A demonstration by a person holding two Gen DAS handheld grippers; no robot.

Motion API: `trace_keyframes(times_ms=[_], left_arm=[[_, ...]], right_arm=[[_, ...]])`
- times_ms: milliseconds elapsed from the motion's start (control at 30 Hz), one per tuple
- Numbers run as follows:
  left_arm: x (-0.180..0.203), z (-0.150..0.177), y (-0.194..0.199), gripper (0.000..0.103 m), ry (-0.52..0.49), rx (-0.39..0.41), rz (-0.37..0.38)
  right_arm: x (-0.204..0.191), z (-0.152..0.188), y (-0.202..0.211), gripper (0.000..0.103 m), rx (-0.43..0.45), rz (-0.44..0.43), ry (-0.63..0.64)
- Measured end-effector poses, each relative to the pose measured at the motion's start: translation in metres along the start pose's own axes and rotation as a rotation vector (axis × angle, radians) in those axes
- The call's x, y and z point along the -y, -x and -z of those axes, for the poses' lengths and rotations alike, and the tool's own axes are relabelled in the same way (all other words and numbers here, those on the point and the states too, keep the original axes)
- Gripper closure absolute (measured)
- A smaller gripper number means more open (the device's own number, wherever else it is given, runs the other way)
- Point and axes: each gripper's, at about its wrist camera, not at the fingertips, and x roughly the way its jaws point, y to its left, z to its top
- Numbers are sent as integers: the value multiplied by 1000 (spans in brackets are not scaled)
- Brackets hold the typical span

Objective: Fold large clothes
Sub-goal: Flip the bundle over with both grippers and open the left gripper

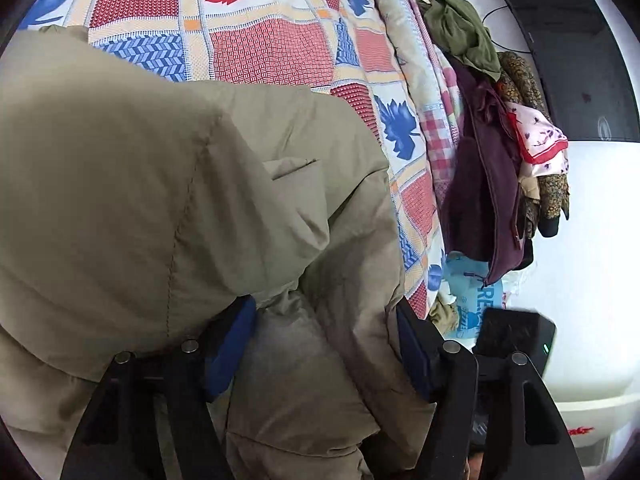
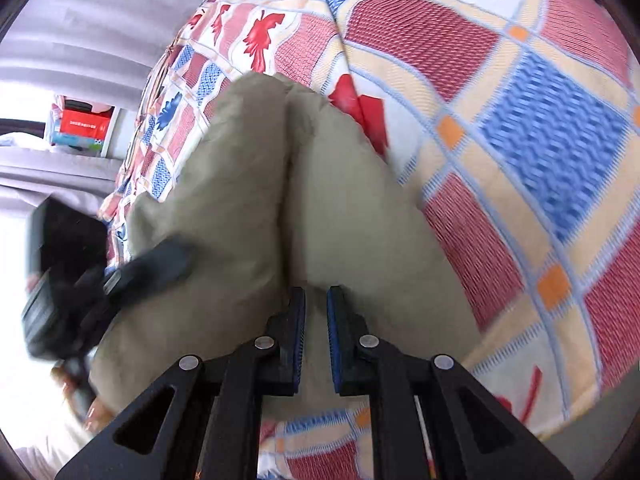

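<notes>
- The bed with the patchwork cover of red, blue and cream squares with leaf prints (image 1: 272, 52) carries everything, and it fills most of both views.
- The large padded khaki jacket (image 1: 140, 184) lies on this cover, right in front of my two grippers. In the right wrist view its long folded bulk (image 2: 248, 200) runs straight away from my fingers.
- A pile of other clothes, with dark purple and olive green pieces (image 1: 480, 184), hangs at the edge of the bed, well apart from the fold.
- My left gripper (image 1: 326, 354) points down at the jacket. Its jaws stand wide apart, khaki cloth bulges between them, and the blue pads do not press on it.
- My right gripper (image 2: 316, 340) has its jaws close together on a thin layer of the khaki cloth, so I judge this hand holds the jacket and is the nearer one for the next fold.
- I think the next fold should go across the long axis.
</notes>
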Motion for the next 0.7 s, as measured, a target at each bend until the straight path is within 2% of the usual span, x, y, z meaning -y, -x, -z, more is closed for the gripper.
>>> trace_keyframes(times_ms=[33, 67, 100, 167, 300, 400, 500, 567, 633, 667, 700], left_arm=[[1, -4, -4, 34, -2, -5, -4], [2, -6, -5, 34, -4, -11, -9], [1, -9, -8, 34, -6, -16, -13], [1, -11, -8, 34, -9, -20, -18], [7, -13, -5, 34, -5, -22, -33], [28, -13, 10, 34, -68, 14, -47], [46, -9, 48, 34, -164, 142, -128], [42, -4, 78, 34, -182, 257, -210], [29, 0, 102, 34, -169, 336, -296], [19, 2, 111, 34, -157, 357, -333], [7, 4, 117, 34, -142, 370, -379]], right_arm=[[1, 6, 6, 86, -1, -4, -1], [1, 12, 13, 72, 1, -15, 2], [4, 16, 24, 46, 9, -31, 9], [2, 30, 42, 28, 41, -71, 36], [-29, 49, 57, 28, 25, -138, 152], [-57, 58, 44, 28, -5, -111, 245], [-74, 61, 31, 28, 13, 1, 305], [-82, 56, 27, 28, 52, 68, 332], [-84, 51, 29, 29, 105, 180, 350], [-81, 49, 30, 44, 119, 213, 353], [-77, 47, 29, 74, 111, 223, 351]])
